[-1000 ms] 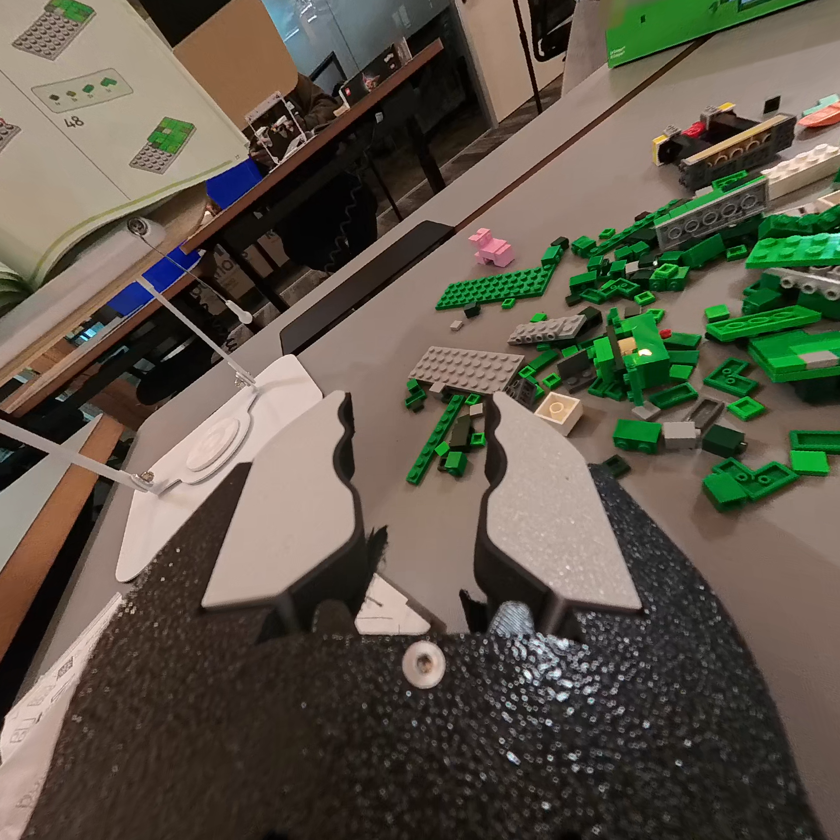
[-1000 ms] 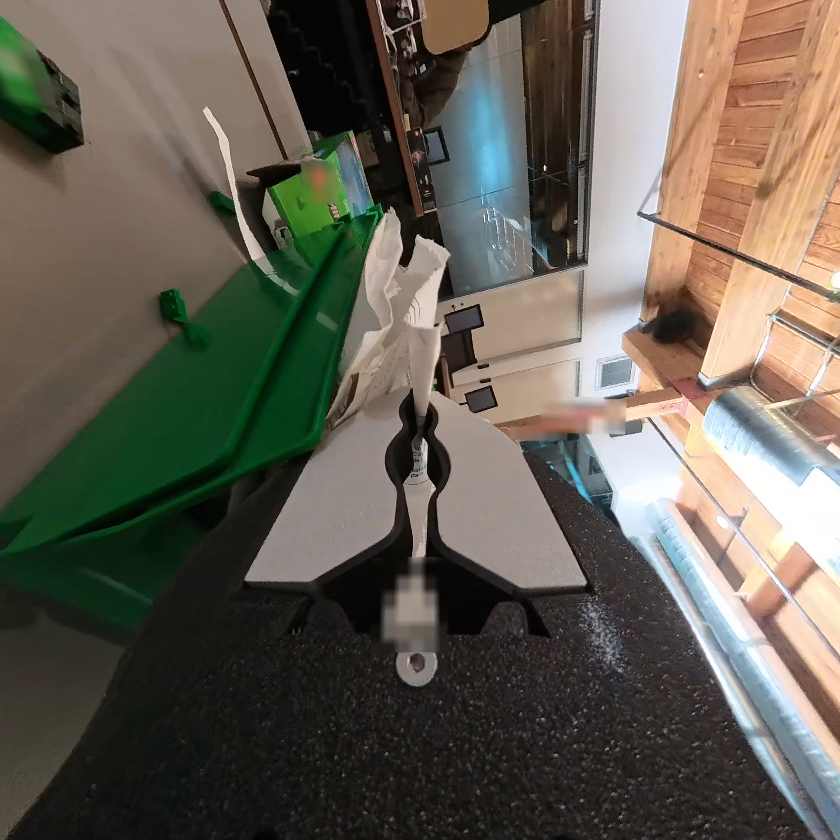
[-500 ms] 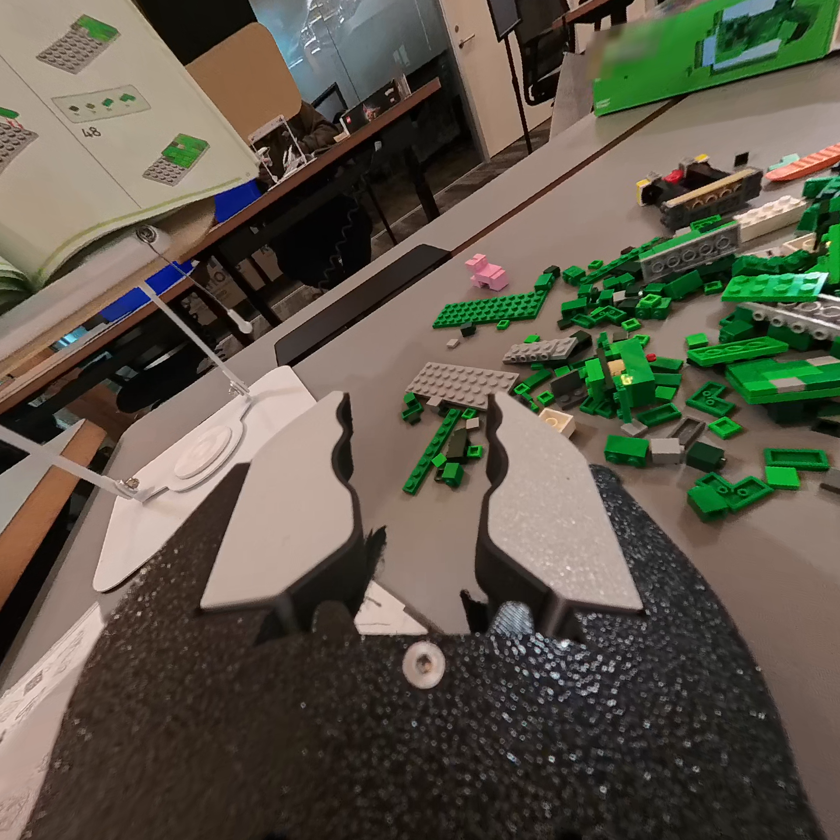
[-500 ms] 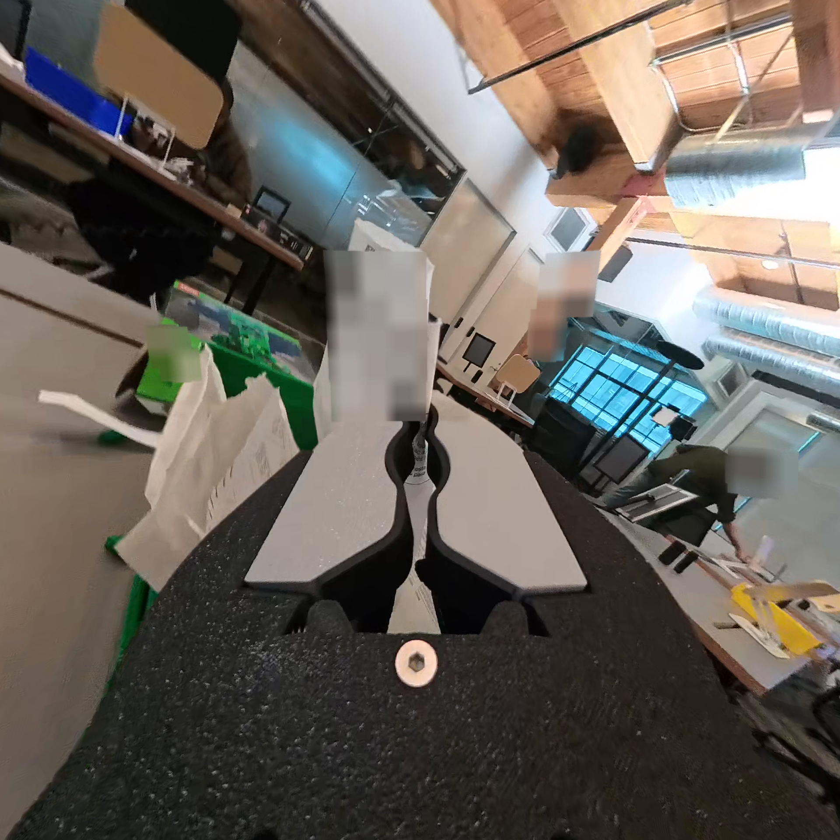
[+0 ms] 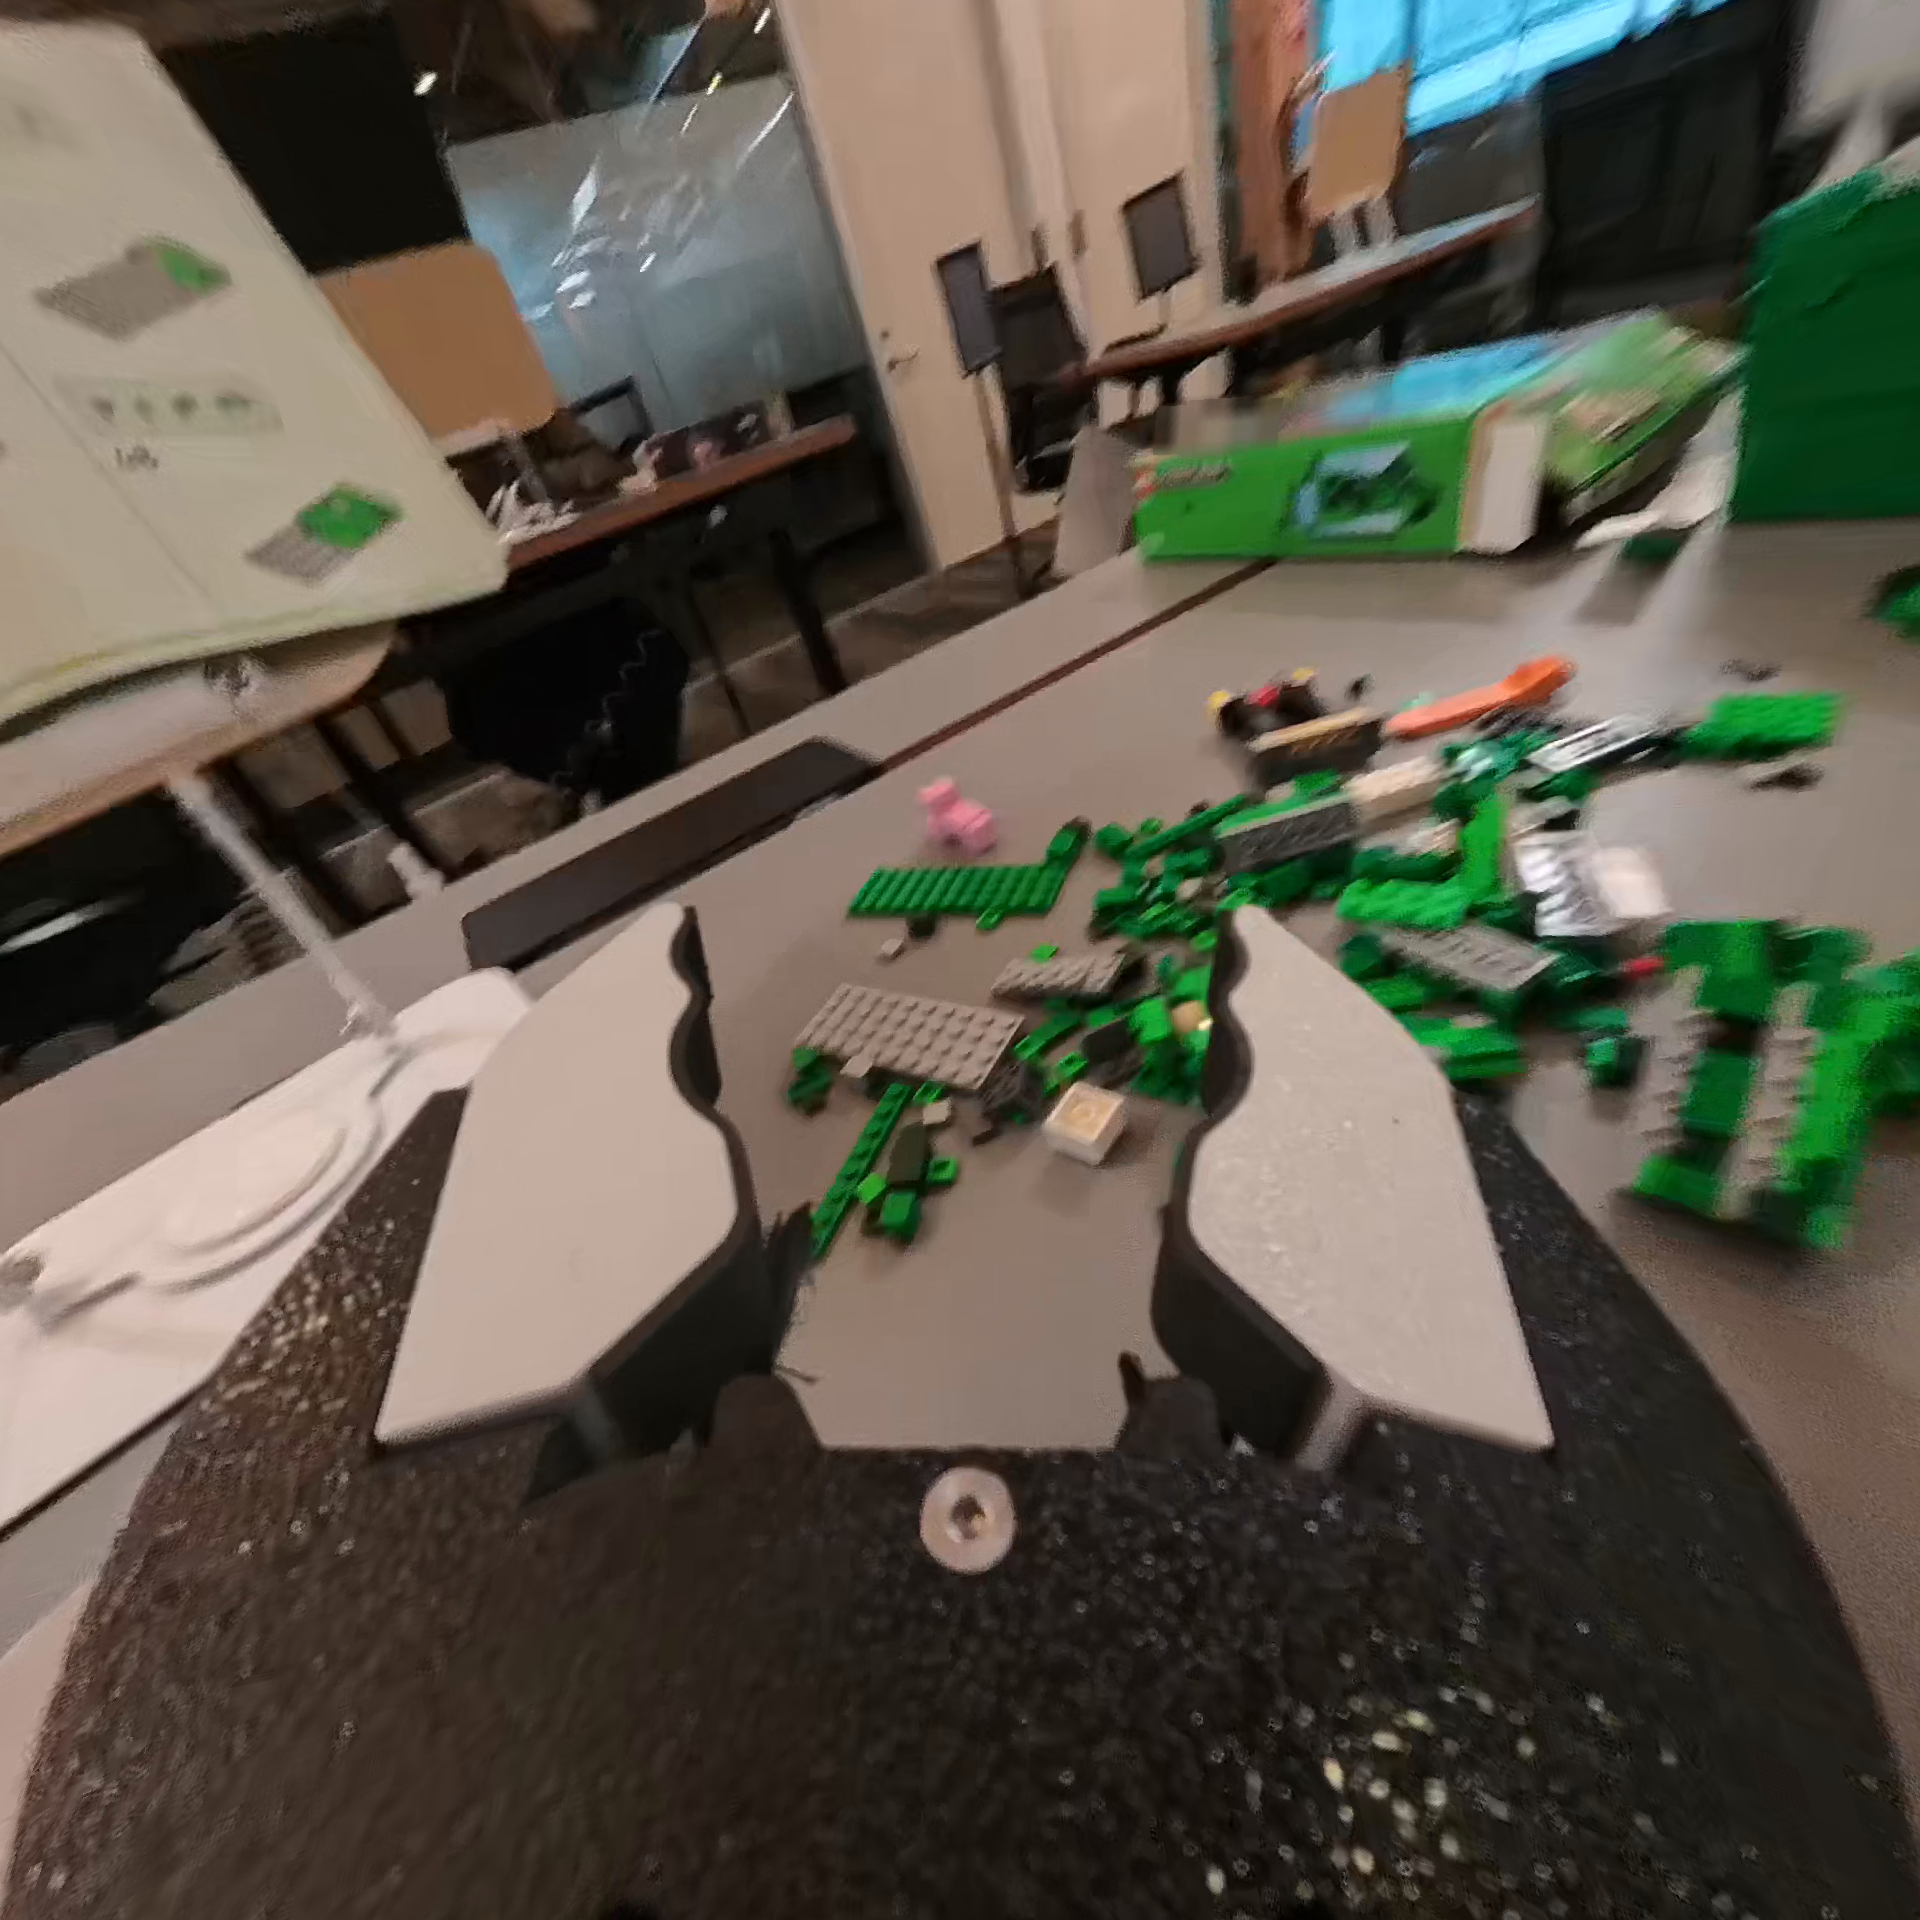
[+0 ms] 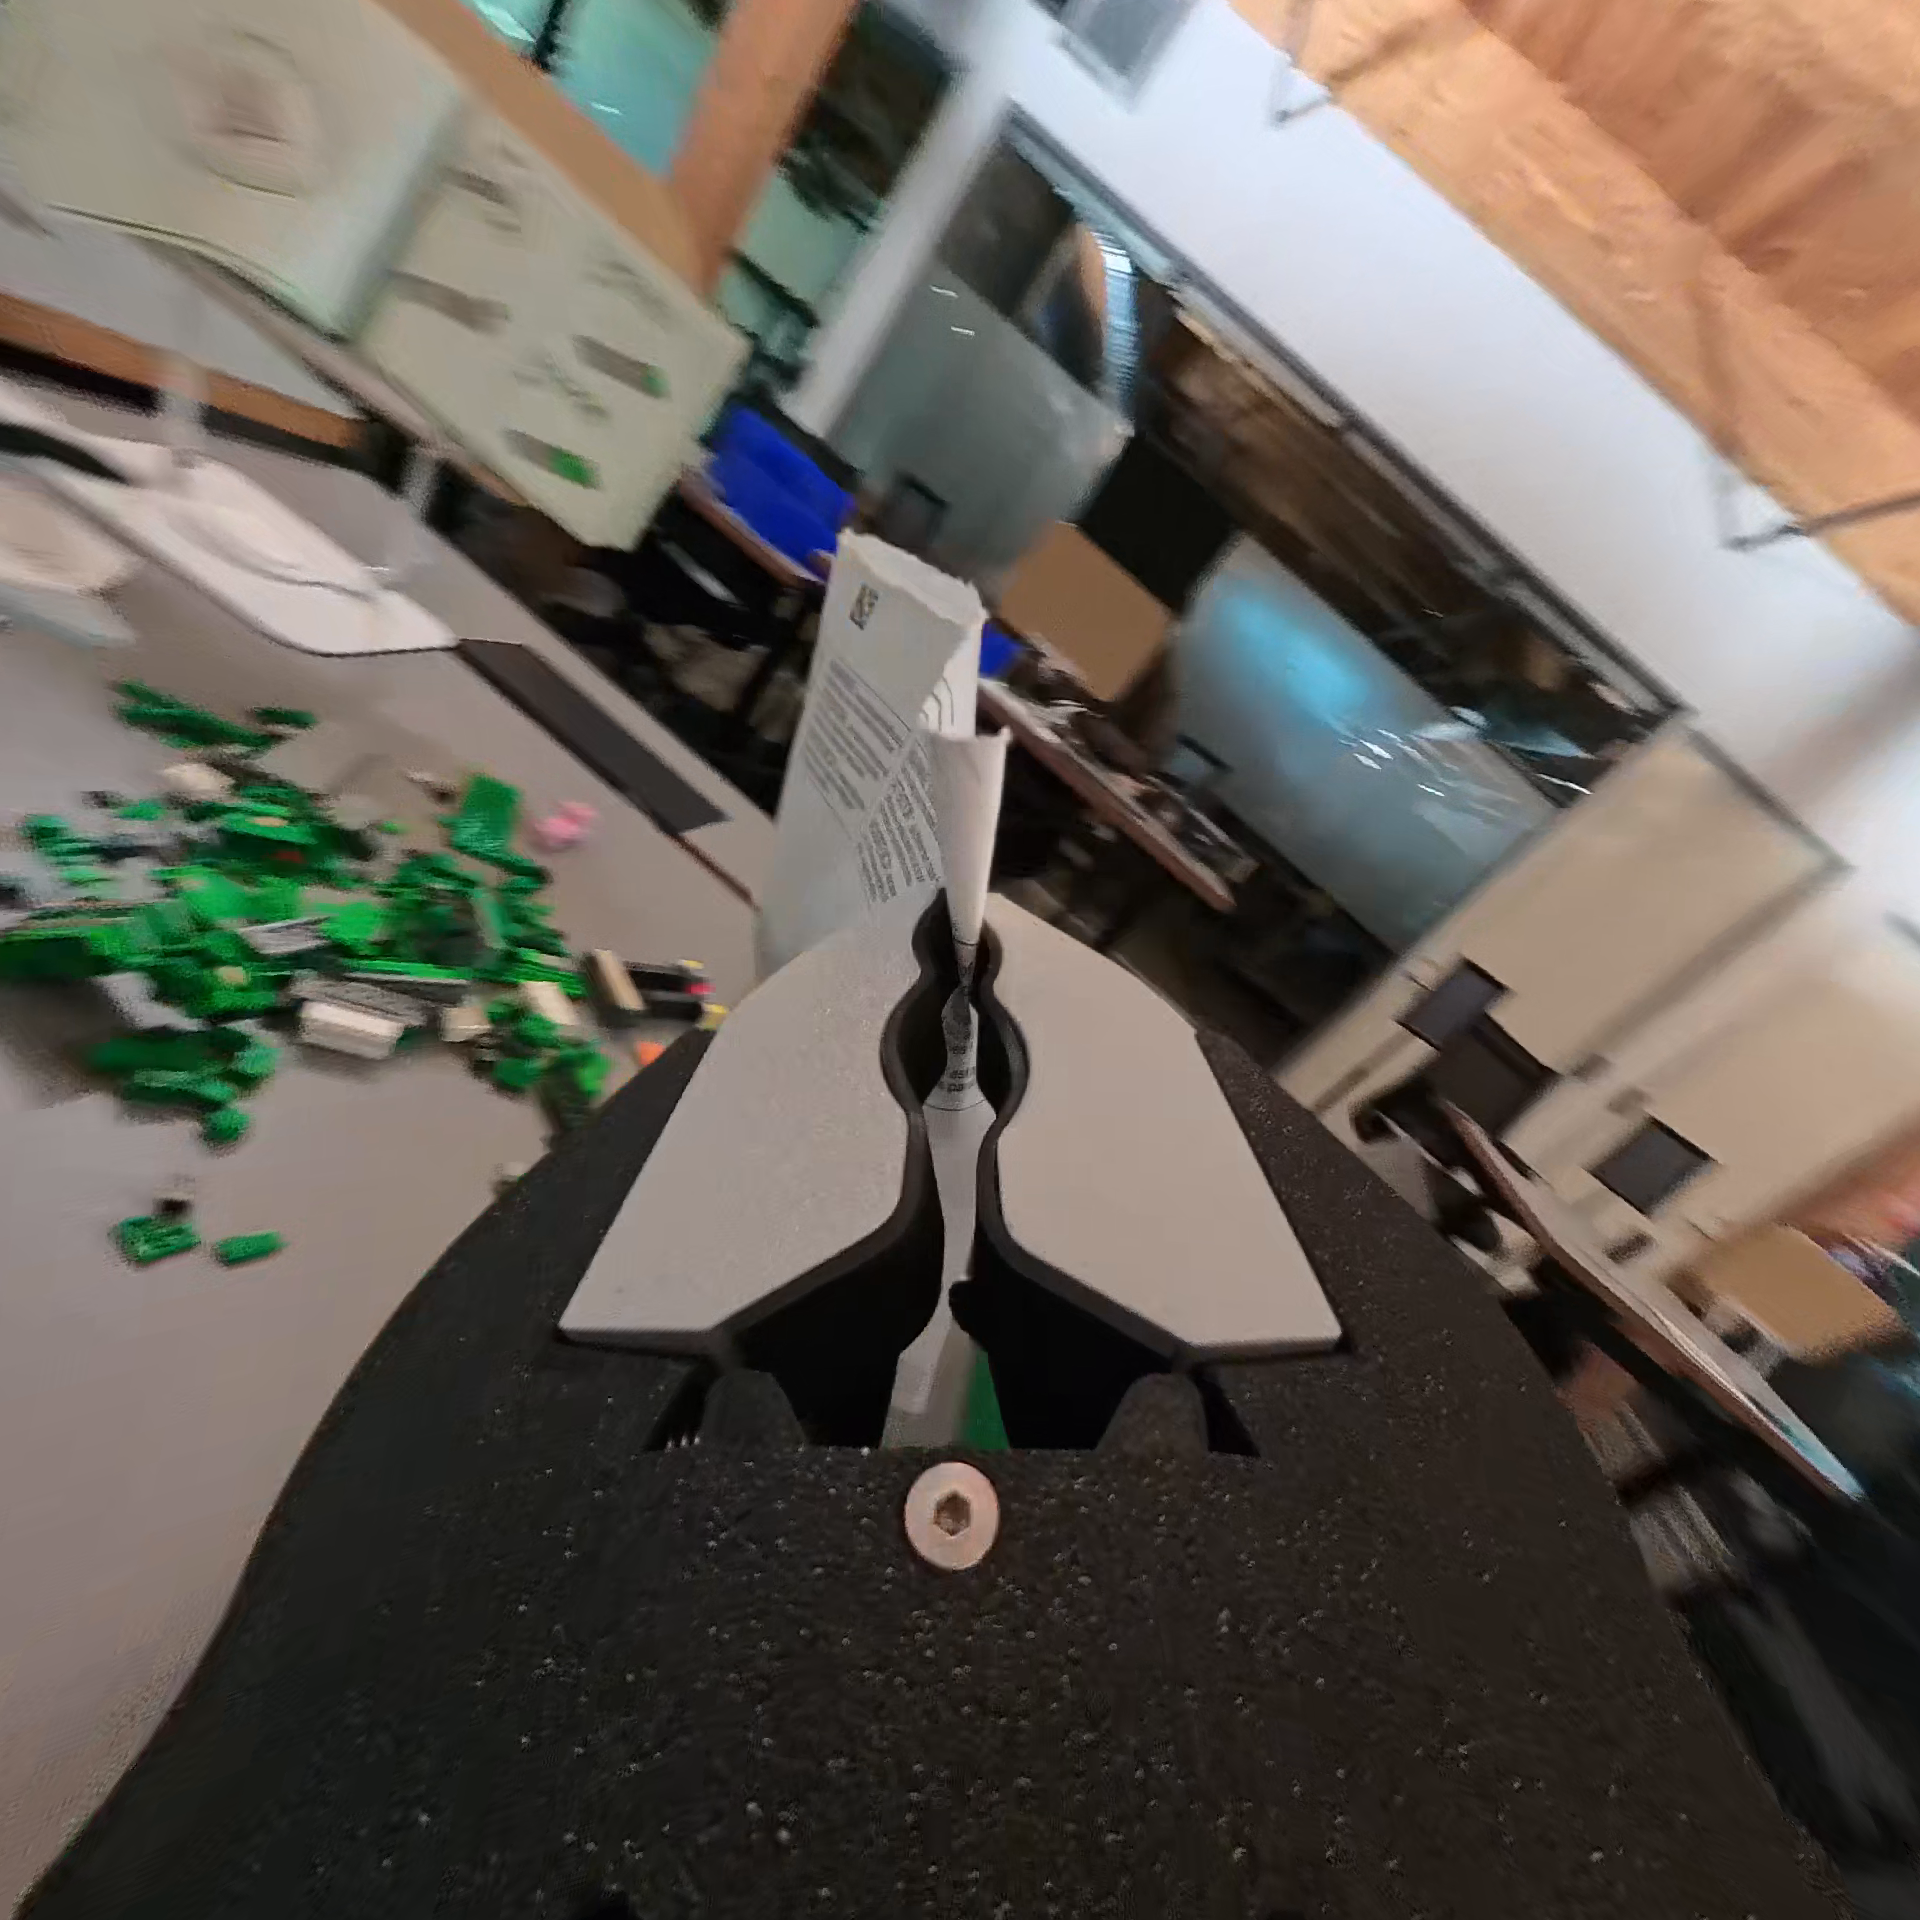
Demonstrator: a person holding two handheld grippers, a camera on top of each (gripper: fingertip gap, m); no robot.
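A grey worktop [image 5: 1039, 1320] carries scattered green bricks [image 5: 1455, 935]. The left hand-held gripper [image 5: 961, 1023] hovers above them, jaws spread and empty. The right hand-held gripper [image 6: 961, 940], raised beside them, pinches a white paper bag [image 6: 883, 748].

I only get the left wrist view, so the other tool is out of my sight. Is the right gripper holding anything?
Observer: Yes. The right gripper is shut on a crumpled white printed paper sheet.
Operator: How does the paper sit in it?
Observer: It runs up the gap between the two fingers and sticks out well past the fingertips.
Operator: What lies around that gripper?
Observer: The pile of green and grey plastic building bricks lies on the grey table, off to the left in that view and clear of the gripper.
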